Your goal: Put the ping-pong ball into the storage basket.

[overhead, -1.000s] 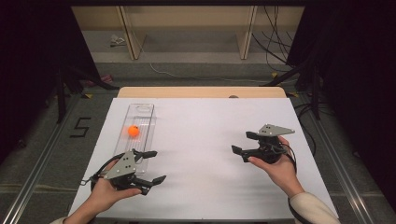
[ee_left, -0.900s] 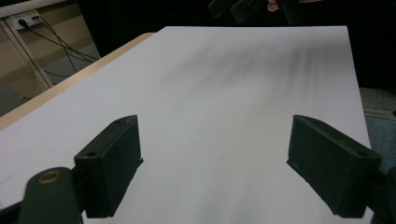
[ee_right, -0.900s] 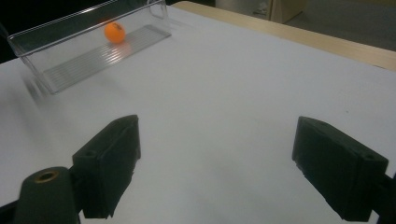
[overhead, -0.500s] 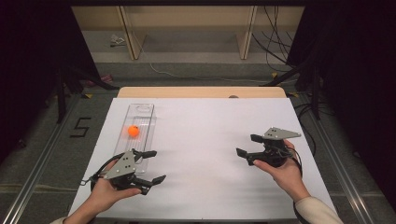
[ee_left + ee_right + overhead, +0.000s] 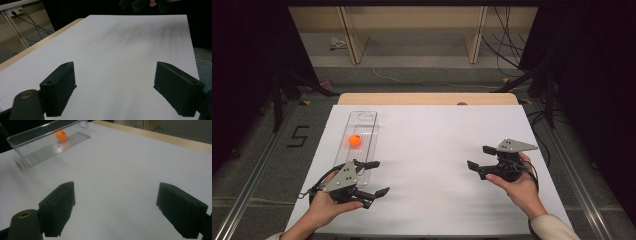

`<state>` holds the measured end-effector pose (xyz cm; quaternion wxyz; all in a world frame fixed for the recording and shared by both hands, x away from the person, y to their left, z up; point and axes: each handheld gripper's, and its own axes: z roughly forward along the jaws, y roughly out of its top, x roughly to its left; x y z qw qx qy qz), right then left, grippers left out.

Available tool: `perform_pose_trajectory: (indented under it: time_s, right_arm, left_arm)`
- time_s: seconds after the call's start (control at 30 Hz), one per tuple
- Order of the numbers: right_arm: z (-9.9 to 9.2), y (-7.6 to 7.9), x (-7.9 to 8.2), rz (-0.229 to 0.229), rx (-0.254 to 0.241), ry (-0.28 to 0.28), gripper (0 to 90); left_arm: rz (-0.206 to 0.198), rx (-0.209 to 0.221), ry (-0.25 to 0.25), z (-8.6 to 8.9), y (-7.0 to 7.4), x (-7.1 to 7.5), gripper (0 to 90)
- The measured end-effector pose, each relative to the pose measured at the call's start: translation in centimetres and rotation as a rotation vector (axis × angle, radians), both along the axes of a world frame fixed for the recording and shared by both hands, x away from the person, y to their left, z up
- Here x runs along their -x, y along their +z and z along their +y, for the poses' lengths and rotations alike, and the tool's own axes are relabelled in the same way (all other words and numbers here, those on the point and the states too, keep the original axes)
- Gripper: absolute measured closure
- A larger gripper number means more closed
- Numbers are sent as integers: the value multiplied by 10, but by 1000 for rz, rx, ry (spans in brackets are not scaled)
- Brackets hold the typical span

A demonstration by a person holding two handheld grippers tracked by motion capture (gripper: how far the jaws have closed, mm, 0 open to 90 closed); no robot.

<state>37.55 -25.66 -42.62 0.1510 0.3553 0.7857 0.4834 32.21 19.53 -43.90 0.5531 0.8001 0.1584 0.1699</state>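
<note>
Orange ball (image 5: 355, 140), small and round, sits inside a clear plastic rectangular tray (image 5: 371, 120) on the left part of the white table (image 5: 437, 140). In the right gripper view the ball (image 5: 61, 135) rests on the tray's ribbed floor, toward its far end.

Left gripper (image 5: 374, 177): black, two-jaw, held in the person's left hand (image 5: 324, 207) at the near left of the table, just beside the near end of the tray. Jaws spread wide, nothing between them; left gripper view confirms bare white surface in the gap.

Right gripper (image 5: 479, 157): black, with grey three-cornered plate on top, held in the right hand (image 5: 519, 187) at the right side of the table, well apart from tray and ball. Jaws likewise spread, nothing held, pointing toward the tray.
</note>
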Motion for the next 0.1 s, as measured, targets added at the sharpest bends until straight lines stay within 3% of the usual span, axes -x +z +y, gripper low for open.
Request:
perform_pose_trajectory:
  time_s: [0.1]
  right_arm:
    - [0,0,0,-1,-7,-3,163]
  left_arm:
    - [0,1,0,0,0,0,169]
